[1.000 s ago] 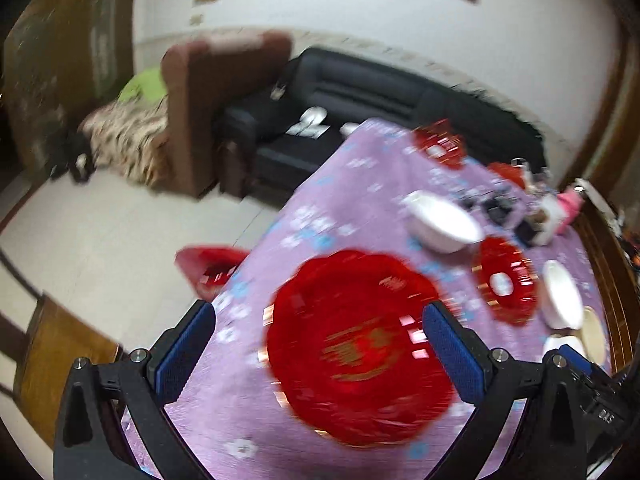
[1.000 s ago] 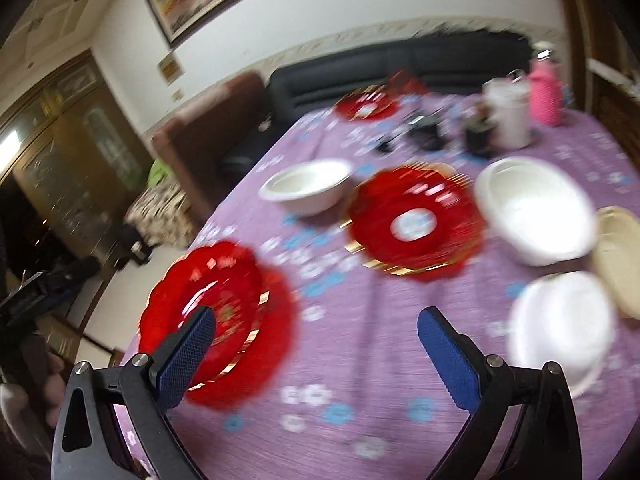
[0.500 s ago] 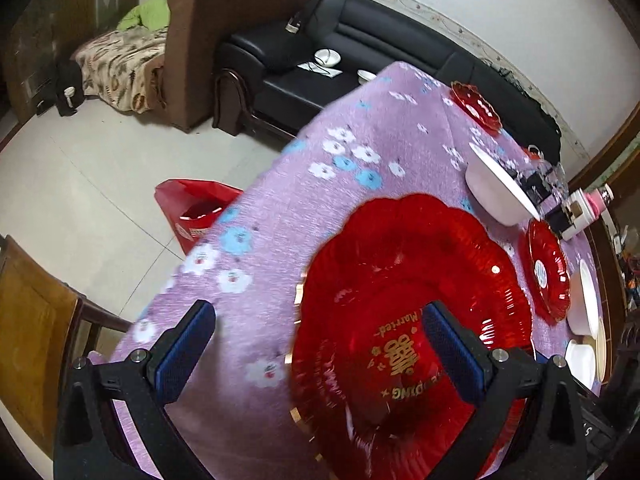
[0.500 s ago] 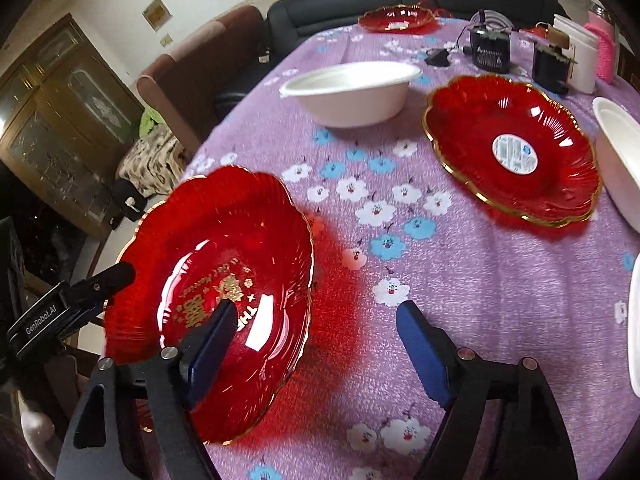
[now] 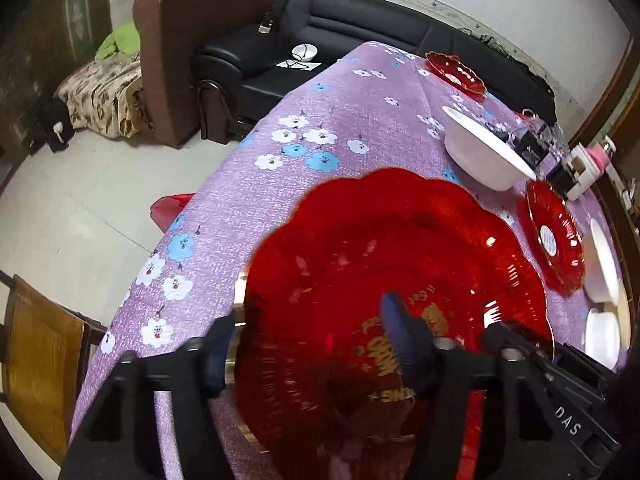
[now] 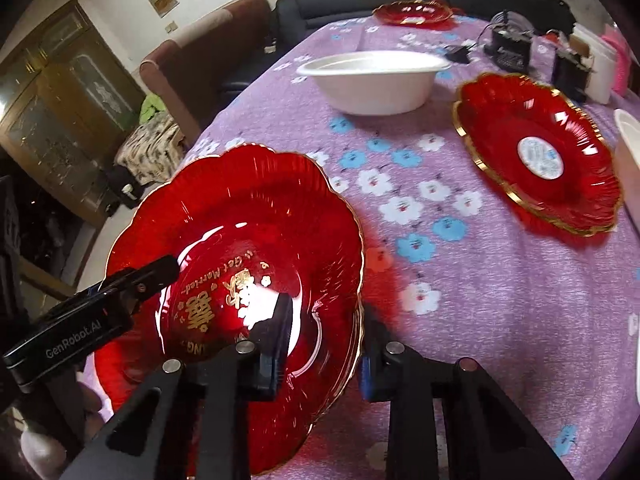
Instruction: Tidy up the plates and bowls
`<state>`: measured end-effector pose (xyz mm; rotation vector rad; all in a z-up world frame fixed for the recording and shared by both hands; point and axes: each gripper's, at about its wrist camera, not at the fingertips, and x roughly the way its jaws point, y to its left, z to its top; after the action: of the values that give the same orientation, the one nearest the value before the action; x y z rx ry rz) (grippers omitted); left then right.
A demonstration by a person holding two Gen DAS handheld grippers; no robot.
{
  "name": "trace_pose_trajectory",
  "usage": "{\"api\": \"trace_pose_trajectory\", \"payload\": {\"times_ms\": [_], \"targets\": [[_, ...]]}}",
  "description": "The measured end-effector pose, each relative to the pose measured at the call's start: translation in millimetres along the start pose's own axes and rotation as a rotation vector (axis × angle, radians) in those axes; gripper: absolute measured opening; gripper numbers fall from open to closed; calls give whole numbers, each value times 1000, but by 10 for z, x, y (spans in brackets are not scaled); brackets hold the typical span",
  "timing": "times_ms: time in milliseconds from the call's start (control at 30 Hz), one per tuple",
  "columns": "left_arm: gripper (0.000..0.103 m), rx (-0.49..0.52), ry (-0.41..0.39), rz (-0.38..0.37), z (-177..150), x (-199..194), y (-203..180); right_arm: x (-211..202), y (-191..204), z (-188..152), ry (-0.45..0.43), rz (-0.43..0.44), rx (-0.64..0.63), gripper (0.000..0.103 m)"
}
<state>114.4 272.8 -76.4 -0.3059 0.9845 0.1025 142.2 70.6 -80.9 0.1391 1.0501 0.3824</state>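
Both grippers are on the same dish here: the big red scalloped plate [image 6: 248,248] with the gold lettering, sitting at the near edge of the purple flowered tablecloth [image 6: 460,264]. In the right wrist view the right gripper [image 6: 320,344] has its blue pads straddling the plate's rim at about 5 o'clock on the plate, one pad inside over the well and one outside, jaws drawn in fairly narrow. Can't tell for sure if the pads are actually pinching the rim yet. The left gripper [image 5: 308,344] straddles the opposite rim the same way, one finger inside, one outside; it shows up in the right view as the black bar at 9 o'clock.

Further out, a white bowl [image 6: 372,80] sits at 12 o'clock from the plate, and a second red plate [image 6: 536,152] with a white sticker in the middle is at roughly 2 o'clock, well apart. A third red plate [image 6: 412,12] is way at the far end by the black sofa [image 5: 360,36].
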Motion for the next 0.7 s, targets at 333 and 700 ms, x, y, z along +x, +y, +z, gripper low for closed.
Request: {"api": "trace_pose_trajectory", "payload": {"times_ms": [333,700], "targets": [[48,-27,-104,-26,-20,-462,-25,-481,35,-55,-123,13,-26,17],[48,-15,-139,30,-203,-543,-8,-508,128,-337,-138,-7,-76,17]]}}
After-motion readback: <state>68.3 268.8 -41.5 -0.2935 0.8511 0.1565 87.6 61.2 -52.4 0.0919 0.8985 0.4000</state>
